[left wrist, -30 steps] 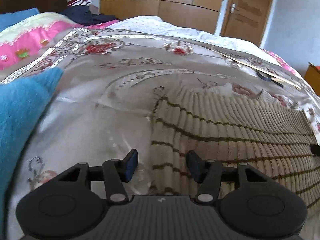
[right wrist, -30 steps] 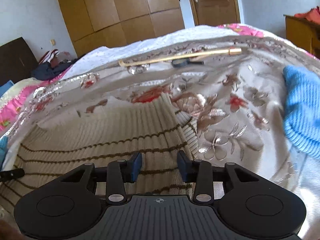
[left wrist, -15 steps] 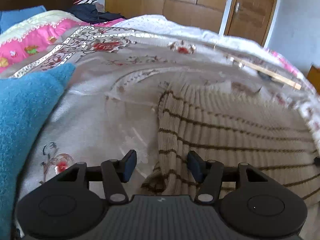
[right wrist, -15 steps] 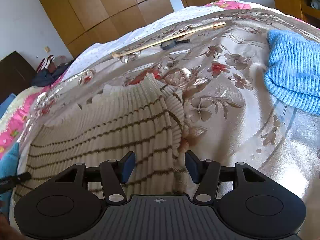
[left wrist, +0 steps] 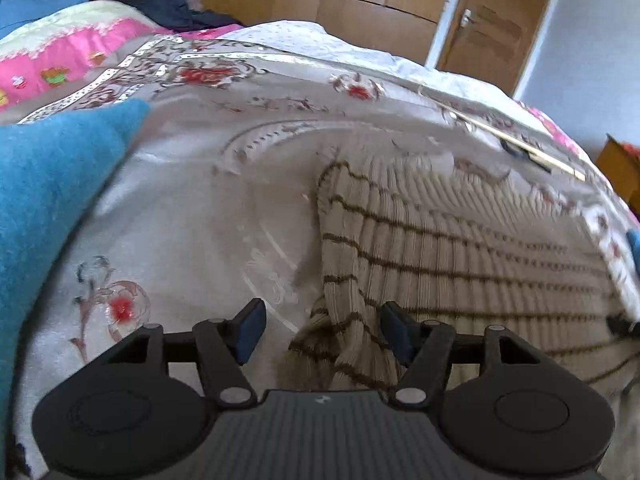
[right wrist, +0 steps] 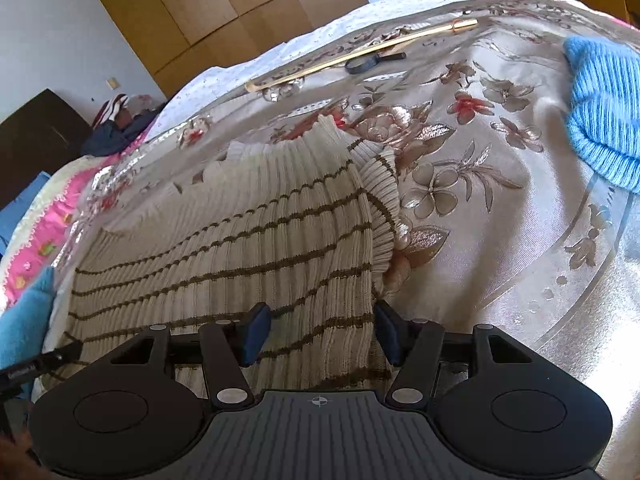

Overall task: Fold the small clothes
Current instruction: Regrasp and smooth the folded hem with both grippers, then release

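1. The striped sweater [right wrist: 240, 240] lies on the bedspread [right wrist: 500, 220], long axis running across between both grippers.
2. Left gripper [left wrist: 322, 330] and right gripper [right wrist: 322, 330] gape apart, each straddling a near corner.

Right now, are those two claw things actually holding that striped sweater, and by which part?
No. Both the left gripper and right gripper stand open, jaws straddling the striped sweater's near hem at opposite corners, not closed on it.
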Tool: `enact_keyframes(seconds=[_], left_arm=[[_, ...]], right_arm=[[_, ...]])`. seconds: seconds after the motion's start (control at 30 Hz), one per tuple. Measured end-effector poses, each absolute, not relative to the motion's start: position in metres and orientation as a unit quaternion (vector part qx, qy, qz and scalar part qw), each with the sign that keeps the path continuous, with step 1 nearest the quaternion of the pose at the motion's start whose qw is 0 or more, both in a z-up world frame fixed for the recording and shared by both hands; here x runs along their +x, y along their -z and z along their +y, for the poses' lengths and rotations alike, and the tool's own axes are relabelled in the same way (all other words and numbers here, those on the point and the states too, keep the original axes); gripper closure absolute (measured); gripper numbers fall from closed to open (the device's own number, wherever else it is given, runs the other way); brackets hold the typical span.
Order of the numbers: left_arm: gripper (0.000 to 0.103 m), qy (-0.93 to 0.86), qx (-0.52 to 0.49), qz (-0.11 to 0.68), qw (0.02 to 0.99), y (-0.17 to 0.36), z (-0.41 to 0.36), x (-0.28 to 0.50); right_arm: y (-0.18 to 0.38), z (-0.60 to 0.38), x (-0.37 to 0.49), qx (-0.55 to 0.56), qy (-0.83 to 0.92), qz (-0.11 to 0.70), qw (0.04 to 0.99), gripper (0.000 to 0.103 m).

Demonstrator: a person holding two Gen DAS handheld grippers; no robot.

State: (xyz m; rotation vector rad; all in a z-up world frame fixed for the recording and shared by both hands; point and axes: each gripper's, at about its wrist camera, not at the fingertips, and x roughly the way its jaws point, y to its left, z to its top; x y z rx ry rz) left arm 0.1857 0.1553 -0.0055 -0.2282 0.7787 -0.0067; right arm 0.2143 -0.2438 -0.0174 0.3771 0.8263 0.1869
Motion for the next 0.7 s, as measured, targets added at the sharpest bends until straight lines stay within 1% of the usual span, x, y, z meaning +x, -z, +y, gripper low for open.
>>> enact_keyframes(seconds=[0.07,0.17,0.2,0.27,0.3,0.33,0.37,0.4,0.43,0.53,0.7], left_arm=[[0.026,0.005,-0.105,0.373,0.922,0.007,0.153,0.182],[0.026,0.000,-0.090,0.386,0.918,0.005,0.147,0.181],[0.026,0.000,-0.089,0.390,0.916,0.004,0.147,0.181],[0.032,-0.004,-0.097,0.393,0.914,0.002,0.146,0.183],[0.043,-0.001,-0.105,0.393,0.914,0.002,0.146,0.183],[0.052,0.003,-0.115,0.394,0.912,0.003,0.146,0.183],[0.056,0.006,-0.118,0.396,0.911,0.002,0.145,0.182],[0.064,0.009,-0.120,0.399,0.909,0.001,0.145,0.182],[0.069,0.014,-0.124,0.402,0.907,0.000,0.147,0.181],[0.074,0.019,-0.135,0.414,0.900,-0.003,0.152,0.176],[0.075,0.032,-0.134,0.430,0.892,-0.005,0.151,0.154]], right_arm=[[0.017,-0.246,0.214,0.190,-0.099,0.405,0.889,0.046],[0.018,-0.248,0.211,0.198,-0.111,0.405,0.886,0.046],[0.019,-0.247,0.211,0.198,-0.109,0.405,0.886,0.048],[0.018,-0.244,0.210,0.197,-0.100,0.407,0.886,0.062],[0.018,-0.243,0.210,0.196,-0.104,0.412,0.884,0.074],[0.017,-0.243,0.209,0.199,-0.106,0.417,0.881,0.080],[0.016,-0.245,0.207,0.200,-0.108,0.420,0.879,0.082],[0.014,-0.246,0.205,0.199,-0.109,0.420,0.879,0.085],[0.012,-0.248,0.201,0.199,-0.111,0.421,0.878,0.087],[0.008,-0.254,0.189,0.209,-0.123,0.427,0.871,0.089],[0.001,-0.253,0.157,0.190,-0.138,0.452,0.860,0.090]])
